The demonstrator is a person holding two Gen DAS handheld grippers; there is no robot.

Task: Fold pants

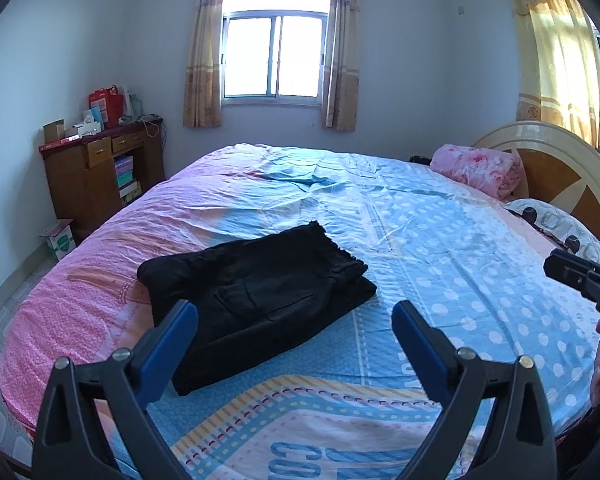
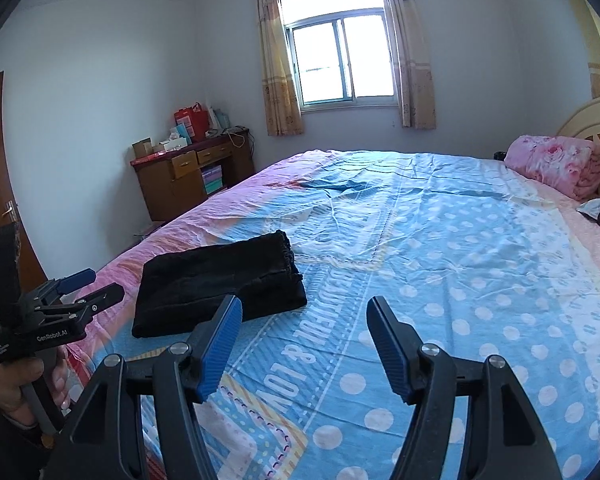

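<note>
Black pants [image 1: 256, 300] lie folded into a compact rectangle on the bed [image 1: 440, 248], on the near-left part of the sheet where pink meets blue; waistband end w/ gathered edge points toward the window [image 1: 274, 56]. Left gripper [image 1: 294, 320] hovers just in front of the pants, jaws spread wide, nothing between the blue pads, not touching the fabric. Right gripper [image 2: 304, 312] sits to the right of the pants over the polka-dot blue area, jaws apart at a moderate width, empty too; in right wrist view its left pad overlaps the pants' near edge but contact can't be told. A hand [image 2: 16, 384] grips the left tool's handle at the frame's lower left. Pink rolled blanket [image 1: 480, 170] & a patterned pillow [image 1: 556, 224] rest by the headboard [image 1: 560, 160]. Wooden desk [image 1: 96, 176] w/ boxes stands in the far-left corner.
</note>
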